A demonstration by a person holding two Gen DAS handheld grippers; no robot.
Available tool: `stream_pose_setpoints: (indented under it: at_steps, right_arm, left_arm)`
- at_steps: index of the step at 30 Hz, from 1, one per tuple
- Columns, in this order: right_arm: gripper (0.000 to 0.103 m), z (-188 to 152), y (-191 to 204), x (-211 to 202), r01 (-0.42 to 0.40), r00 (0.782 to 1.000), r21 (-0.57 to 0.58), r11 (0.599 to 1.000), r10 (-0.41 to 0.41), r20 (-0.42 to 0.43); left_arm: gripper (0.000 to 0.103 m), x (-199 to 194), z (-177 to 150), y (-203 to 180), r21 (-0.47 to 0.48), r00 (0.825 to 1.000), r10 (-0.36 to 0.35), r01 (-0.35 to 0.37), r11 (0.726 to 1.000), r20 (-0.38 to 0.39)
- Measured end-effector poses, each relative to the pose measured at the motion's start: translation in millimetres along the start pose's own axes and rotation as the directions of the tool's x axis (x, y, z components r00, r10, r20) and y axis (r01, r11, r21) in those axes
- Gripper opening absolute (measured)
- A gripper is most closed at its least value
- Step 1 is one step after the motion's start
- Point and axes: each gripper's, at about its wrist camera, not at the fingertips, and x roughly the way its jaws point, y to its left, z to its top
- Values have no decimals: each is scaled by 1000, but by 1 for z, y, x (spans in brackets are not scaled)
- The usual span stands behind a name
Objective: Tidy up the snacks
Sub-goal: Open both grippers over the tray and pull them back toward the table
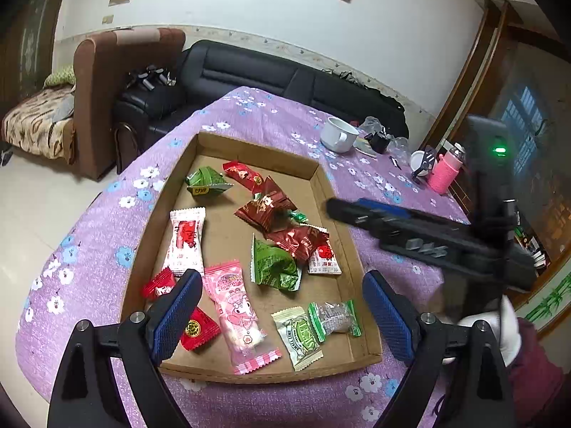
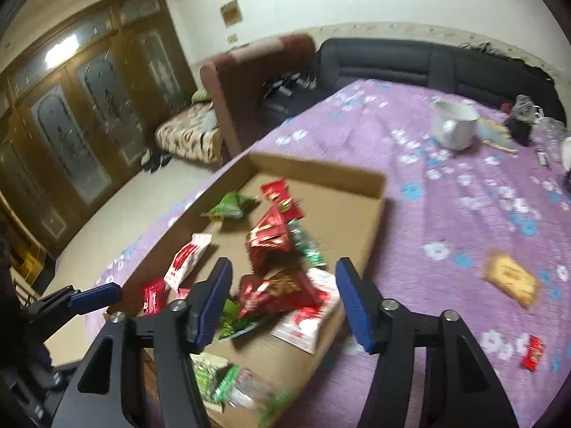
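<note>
On top of the purple flowered tablecloth (image 1: 89, 249), the flat brown cardboard tray (image 1: 228, 239) already holds most of the wrapped snacks. Outside it lie a yellow biscuit packet (image 2: 512, 281) and a small red candy (image 2: 533, 353), maybe more, since the picture is blurry. The left gripper (image 1: 282, 315) and right gripper (image 2: 285, 299) are both open and empty.

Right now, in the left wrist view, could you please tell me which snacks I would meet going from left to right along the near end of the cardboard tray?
Small red packet → red packet with gold seal → pink cartoon packet → cream and green packet → clear packet with green ends.
</note>
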Motion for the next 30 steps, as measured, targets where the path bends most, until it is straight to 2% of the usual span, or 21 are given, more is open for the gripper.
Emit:
stream_pose_setpoints:
  at_steps: [3,9,12,16,20,23,30]
  right_arm:
    - [67,-5,-19,-23,44,998,26,999,-46,43]
    - [68,-28,-73,-62,143,987,102,984,-150,59]
    - [67,-46,-110,-90,233,967,155,960,-245,65]
    - [67,-67,-166,-120,297,947,271,916,-319,41]
    - [67,-87,-203,-133,310,942,353,883,-336,13]
    - [67,-93,-213,-131,300,946,372,878,-323,0]
    - [67,-90,-209,-100,242,968,335,911,-248,-24]
  left_arm:
    - [93,3,0,-5,0,1000,-17,17,1000,-17]
    - [94,13,-2,-25,40,997,14,-11,999,-79]
    - [94,12,-1,-29,40,997,7,-4,999,-77]
    - [93,16,-2,-39,51,996,-1,6,999,-90]
    - [93,25,-6,-60,94,993,-10,21,995,-115]
    - [93,33,-9,-82,152,991,2,19,988,-134]
    - [93,45,-13,-129,320,984,141,-99,942,-110]
